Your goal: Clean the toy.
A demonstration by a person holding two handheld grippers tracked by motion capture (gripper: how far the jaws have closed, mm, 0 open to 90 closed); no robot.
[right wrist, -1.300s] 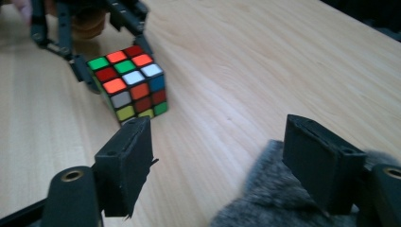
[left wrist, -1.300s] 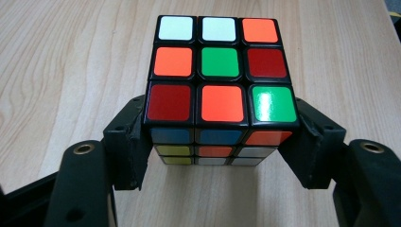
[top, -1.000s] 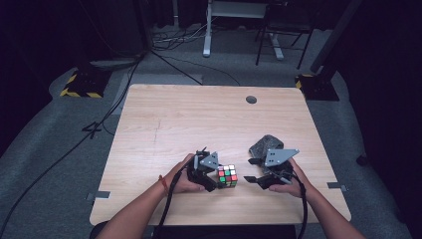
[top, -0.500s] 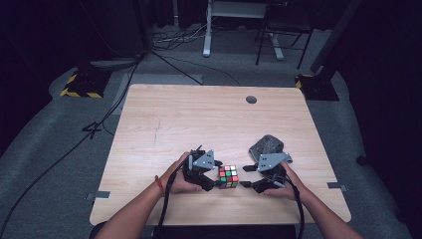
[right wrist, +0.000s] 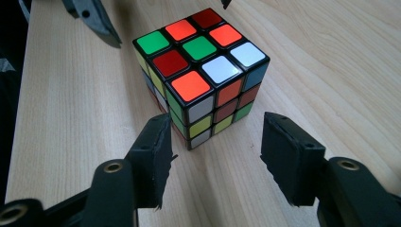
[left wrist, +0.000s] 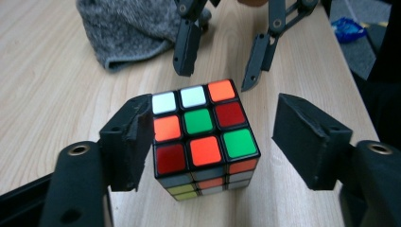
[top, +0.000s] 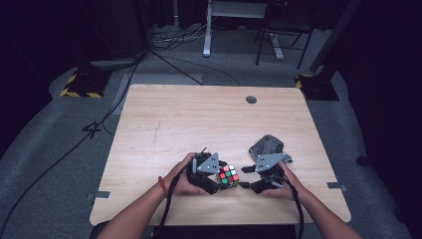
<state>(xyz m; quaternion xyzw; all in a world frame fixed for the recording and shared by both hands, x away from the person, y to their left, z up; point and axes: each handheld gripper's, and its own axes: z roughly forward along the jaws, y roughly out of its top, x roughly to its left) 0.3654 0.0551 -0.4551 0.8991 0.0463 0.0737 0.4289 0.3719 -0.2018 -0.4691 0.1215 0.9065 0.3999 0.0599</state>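
So the Rubik's cube (top: 229,175) sits flat on the pale wood-grain table (top: 199,119) near my edge, between my two grippers. It has no long axis; one corner points at my right gripper (right wrist: 215,142) and a face looks straight up. Glossy stickers on black plastic: white, green, orange and red on top. My left gripper (left wrist: 210,137) has just been letting go, with the cube between its jaws and one pad off it. Right jaws are released, short of the cube. A fuzzy grey cloth (top: 266,145) is crumpled behind the right gripper.

Cube (left wrist: 203,137) glossy plastic (black edges); table (top: 199,119) matt pale wood; cloth (left wrist: 127,28) grey, fuzzy
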